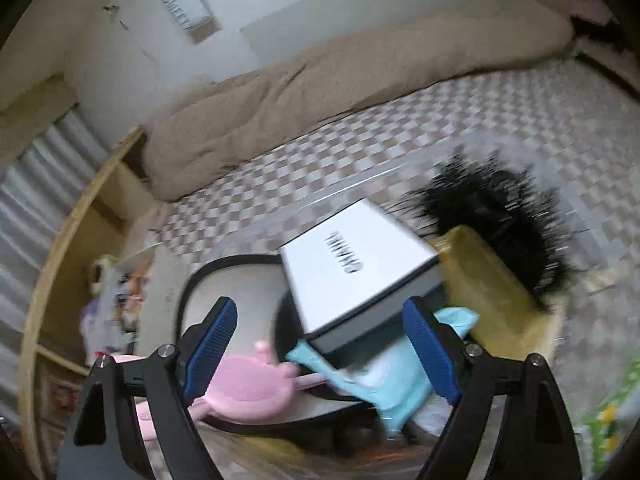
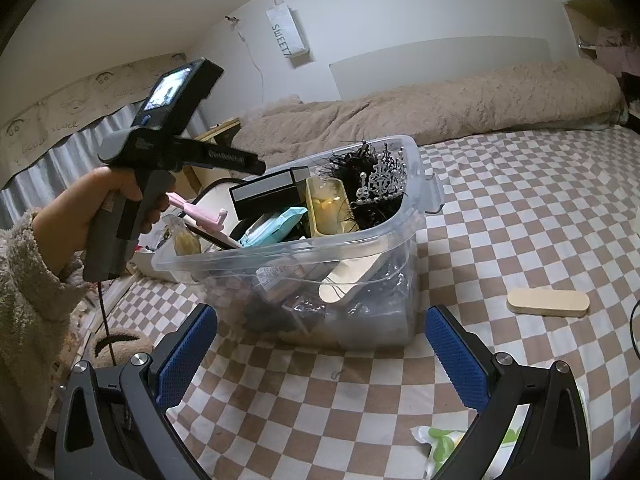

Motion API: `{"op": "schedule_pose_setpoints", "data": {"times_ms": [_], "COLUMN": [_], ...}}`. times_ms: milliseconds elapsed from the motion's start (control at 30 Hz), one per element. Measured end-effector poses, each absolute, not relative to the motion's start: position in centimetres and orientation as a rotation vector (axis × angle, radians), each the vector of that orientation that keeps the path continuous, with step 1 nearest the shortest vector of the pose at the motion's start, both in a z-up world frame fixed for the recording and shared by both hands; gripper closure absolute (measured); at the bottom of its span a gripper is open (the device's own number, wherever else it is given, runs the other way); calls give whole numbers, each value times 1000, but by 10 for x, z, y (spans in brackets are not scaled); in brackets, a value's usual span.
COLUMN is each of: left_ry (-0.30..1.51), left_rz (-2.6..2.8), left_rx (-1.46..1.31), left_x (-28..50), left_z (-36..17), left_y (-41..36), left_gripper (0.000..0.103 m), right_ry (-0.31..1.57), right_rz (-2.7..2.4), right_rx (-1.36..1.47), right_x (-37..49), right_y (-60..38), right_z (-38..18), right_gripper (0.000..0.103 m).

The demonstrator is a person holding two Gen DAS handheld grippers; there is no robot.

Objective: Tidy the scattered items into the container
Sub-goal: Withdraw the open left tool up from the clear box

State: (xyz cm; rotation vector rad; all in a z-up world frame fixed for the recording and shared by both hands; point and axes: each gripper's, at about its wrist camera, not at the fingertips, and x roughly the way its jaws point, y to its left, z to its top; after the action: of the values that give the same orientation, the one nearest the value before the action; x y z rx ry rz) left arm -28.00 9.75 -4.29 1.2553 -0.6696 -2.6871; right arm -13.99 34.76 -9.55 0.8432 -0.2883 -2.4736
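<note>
A clear plastic container stands on the checkered bed, filled with several items. On top lies a white box with black sides, tilted on a teal packet. Around it are a pink item, a yellow tray and black feathers with a silver tiara. My left gripper hovers open just above the box, its pads clear of it; a hand holds this left gripper over the container's left end. My right gripper is open and empty in front of the container.
A beige flat stick lies on the sheet right of the container. A green-and-white packet sits near my right finger. A beige duvet runs along the wall. A wooden shelf and a slipper are beyond the bed's left edge.
</note>
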Motion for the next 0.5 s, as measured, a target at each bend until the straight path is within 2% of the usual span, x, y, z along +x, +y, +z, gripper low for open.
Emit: {"op": "schedule_pose_setpoints", "data": {"times_ms": [167, 500], "left_ry": [-755, -645], "left_rz": [-2616, -2612], "left_rx": [1170, 1111], "left_x": [-285, -279], "left_z": [-44, -15], "left_y": [91, 54], "left_gripper": [15, 15], "right_ry": [-272, -267], "right_rz": [-2467, -2469], "right_rx": [855, 879], "right_x": [-141, -143], "right_y": [344, 343], "right_z": [-98, -102], "right_gripper": [0, 0]}}
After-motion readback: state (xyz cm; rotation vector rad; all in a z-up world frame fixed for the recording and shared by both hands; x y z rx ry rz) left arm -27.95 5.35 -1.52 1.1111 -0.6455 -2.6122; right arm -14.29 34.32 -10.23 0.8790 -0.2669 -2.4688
